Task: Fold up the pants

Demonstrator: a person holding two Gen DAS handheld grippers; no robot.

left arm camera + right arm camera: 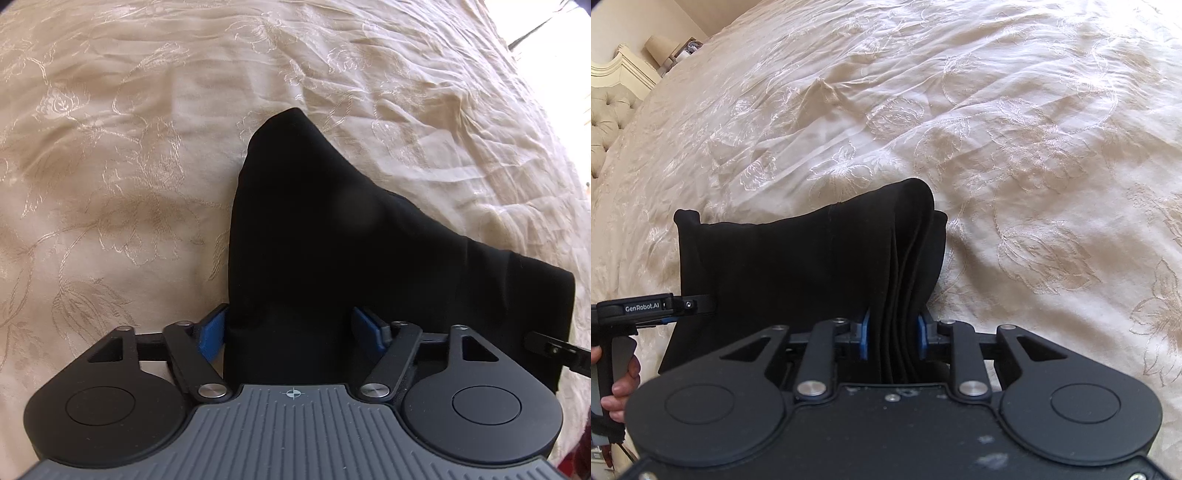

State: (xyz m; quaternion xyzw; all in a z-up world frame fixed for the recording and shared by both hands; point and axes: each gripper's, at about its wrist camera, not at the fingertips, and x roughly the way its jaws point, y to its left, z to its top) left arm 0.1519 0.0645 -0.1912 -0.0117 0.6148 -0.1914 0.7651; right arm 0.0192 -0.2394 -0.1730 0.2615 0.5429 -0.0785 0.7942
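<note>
The black pants are folded into a thick bundle and held up over the cream bedspread. My left gripper has its blue pads on either side of one end of the bundle, shut on it. My right gripper is shut on the other end, where several stacked fabric layers pass between its blue pads. In the right wrist view the left gripper shows at the left edge, touching the pants' left end. In the left wrist view a tip of the right gripper shows at the far right.
The cream embroidered bedspread fills both views, wrinkled in places. A tufted headboard and a lamp stand at the upper left of the right wrist view. The bed's edge and bright light lie at the upper right.
</note>
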